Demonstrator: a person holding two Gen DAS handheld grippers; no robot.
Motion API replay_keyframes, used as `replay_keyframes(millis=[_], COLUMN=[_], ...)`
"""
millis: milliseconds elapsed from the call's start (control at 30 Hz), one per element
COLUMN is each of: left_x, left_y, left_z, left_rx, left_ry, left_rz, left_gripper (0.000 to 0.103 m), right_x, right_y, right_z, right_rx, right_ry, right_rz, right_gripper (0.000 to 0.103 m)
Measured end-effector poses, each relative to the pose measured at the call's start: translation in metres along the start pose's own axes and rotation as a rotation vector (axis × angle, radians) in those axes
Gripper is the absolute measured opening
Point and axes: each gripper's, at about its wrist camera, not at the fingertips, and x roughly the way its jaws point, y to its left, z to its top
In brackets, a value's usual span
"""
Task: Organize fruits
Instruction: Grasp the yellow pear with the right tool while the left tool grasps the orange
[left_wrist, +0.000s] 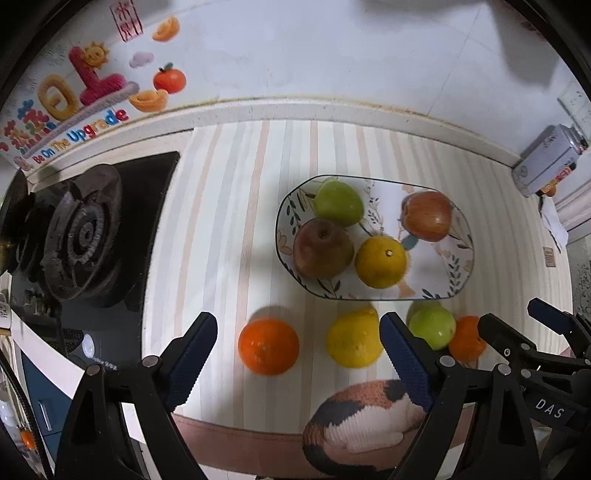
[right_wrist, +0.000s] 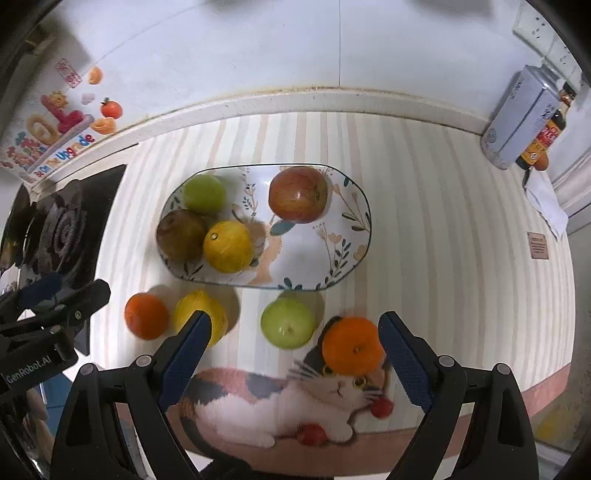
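Eight fruits (right_wrist: 288, 323) (four plated), one plate (right_wrist: 354, 236)

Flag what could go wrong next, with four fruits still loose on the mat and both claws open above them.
1. The plate is crowded at its left end by the green apple, brown fruit and yellow citrus; dropping another there may knock one off.
2. The lemon and left orange nearly touch, so a claw may nudge one rolling towards the stove.
3. The right orange sits nearest the mat's front edge.
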Motion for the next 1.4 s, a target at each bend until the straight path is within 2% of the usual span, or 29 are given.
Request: replay_keyframes(millis=[200, 467, 633, 767, 967, 1067, 1267, 1333, 1400], left_x=[-0.040, -0.077, -0.084, -0.075, -0.030, -0.010, 0.023, 0.032, 0.042], left_y=[-0.006, -0.007, -0.003, 0.007, 0.034, 0.045, 0.062, 0.067, 0.070], left_z=[-0.019, -0.041, -0.047, -0.047, -0.046, -0.049, -0.052, -0.050, -0.048], left_rx=[0.013, -0.005, -0.030, -0.051, -0.093, -0.103, -0.131, -0.140, -0.148], left_ry=[-0.073, -0.116, -0.132, -0.132, -0.061, -0.037, 0.031, 0.052, 0.076], left_rz=[-0.005, -0.075, -0.080, -0.050, 0.060, 0.133, 0.210, 0.219, 0.221], left_gripper=[0.090, 0.090, 0.090, 0.090, 0.090, 0.090, 0.090, 0.090, 0.090], right_x=[-0.038, -0.092, -0.094, -0.067, 0.002, 0.043, 0.126, 0.143, 0.148], right_y=[0.001, -0.004, -0.011, -0.016, -0.008, 0.005, 0.038, 0.046, 0.059], right_z=[-0.019, -0.044, -0.051, -0.051, -0.044, -0.037, -0.021, -0.017, -0.014], right_rx=[-0.001, 0.016, 0.038, 0.055, 0.093, 0.099, 0.122, 0.126, 0.081], right_ry=[-0.056, -0.137, -0.132, -0.086, 0.013, 0.063, 0.183, 0.201, 0.184], right_rz=[0.014, 0.027, 0.056, 0.096, 0.268, 0.291, 0.345, 0.357, 0.314], right_gripper=[0.094, 0.094, 0.094, 0.094, 0.094, 0.094, 0.087, 0.086, 0.082])
